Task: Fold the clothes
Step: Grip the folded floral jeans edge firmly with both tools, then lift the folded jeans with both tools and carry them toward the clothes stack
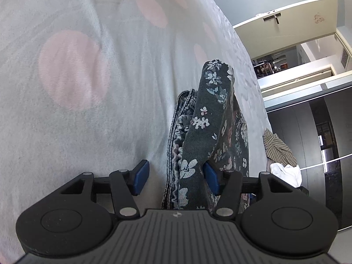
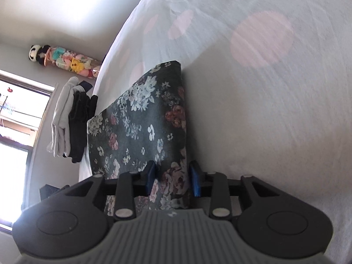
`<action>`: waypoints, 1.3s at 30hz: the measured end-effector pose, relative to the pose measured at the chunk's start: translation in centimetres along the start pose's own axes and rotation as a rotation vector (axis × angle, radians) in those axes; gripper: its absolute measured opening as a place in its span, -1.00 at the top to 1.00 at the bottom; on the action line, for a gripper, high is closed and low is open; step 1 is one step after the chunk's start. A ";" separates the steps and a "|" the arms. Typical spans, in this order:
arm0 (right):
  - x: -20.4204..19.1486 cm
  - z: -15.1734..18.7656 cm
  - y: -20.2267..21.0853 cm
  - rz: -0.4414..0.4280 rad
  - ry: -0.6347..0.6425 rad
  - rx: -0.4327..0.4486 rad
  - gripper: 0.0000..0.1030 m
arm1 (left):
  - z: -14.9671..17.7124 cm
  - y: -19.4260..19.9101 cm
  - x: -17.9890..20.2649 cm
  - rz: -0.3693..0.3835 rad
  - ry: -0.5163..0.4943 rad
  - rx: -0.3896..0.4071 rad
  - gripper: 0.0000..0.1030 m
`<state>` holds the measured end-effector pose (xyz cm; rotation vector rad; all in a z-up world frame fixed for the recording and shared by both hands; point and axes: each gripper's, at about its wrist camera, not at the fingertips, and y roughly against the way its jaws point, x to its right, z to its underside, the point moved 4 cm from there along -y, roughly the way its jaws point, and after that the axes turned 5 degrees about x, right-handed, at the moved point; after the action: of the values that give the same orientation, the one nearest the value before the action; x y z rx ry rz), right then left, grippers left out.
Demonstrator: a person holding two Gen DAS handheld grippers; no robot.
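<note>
Left claw (image 1: 176, 177) gaping wide around dark floral fabric garment (image 1: 211, 118) | right claw (image 2: 173, 177) straddling garment (image 2: 143, 118), grip uncertain | lying on pink-dotted pale bedsheet (image 1: 88, 88)

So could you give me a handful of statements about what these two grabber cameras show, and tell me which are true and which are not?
1. The floral garment is dark with flowers. True.
2. The left gripper is clamped shut on the cloth. False: its jaws stand open, with the cloth between them touching only one pad.
3. The bed cover is pale with pink dots. True.
4. The right gripper has nothing between its fingers. False: floral cloth sits between them, though I cannot tell whether they pinch it.
5. A row of plush toys shows in the right wrist view. True.
</note>
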<state>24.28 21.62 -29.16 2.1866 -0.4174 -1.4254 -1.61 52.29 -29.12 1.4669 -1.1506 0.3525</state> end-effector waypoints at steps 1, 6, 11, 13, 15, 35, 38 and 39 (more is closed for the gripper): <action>0.1 0.0 -0.1 -0.003 -0.003 0.001 0.30 | 0.0 -0.1 -0.1 0.002 0.002 -0.001 -0.20; 0.4 0.1 -0.3 -0.019 -0.021 0.005 0.30 | 0.0 -0.9 -0.6 0.025 0.028 -0.021 0.04; 0.7 0.2 -0.6 -0.034 -0.038 0.009 0.30 | 0.1 -1.8 -0.6 0.043 0.045 -0.036 0.16; 0.8 0.2 -0.7 -0.041 -0.045 0.011 0.34 | 0.1 -1.9 -0.4 0.043 0.040 -0.033 0.20; 0.7 0.2 -0.6 -0.041 -0.054 0.015 0.35 | 0.2 -1.7 -0.6 0.050 0.041 -0.025 0.25; -7.8 0.0 4.0 -0.193 -0.016 0.034 0.73 | 2.0 6.6 2.9 0.111 0.061 0.239 0.52; -10.5 -0.4 5.0 -0.240 0.005 0.026 0.73 | 2.0 10.0 4.2 0.127 0.069 0.298 0.52; -11.8 -0.4 5.3 -0.251 0.021 0.016 0.73 | 1.9 11.2 4.6 0.127 0.069 0.315 0.52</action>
<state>19.92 23.24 -17.11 2.3297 -0.1509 -1.5300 -9.07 50.43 -19.61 1.6414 -1.1731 0.6927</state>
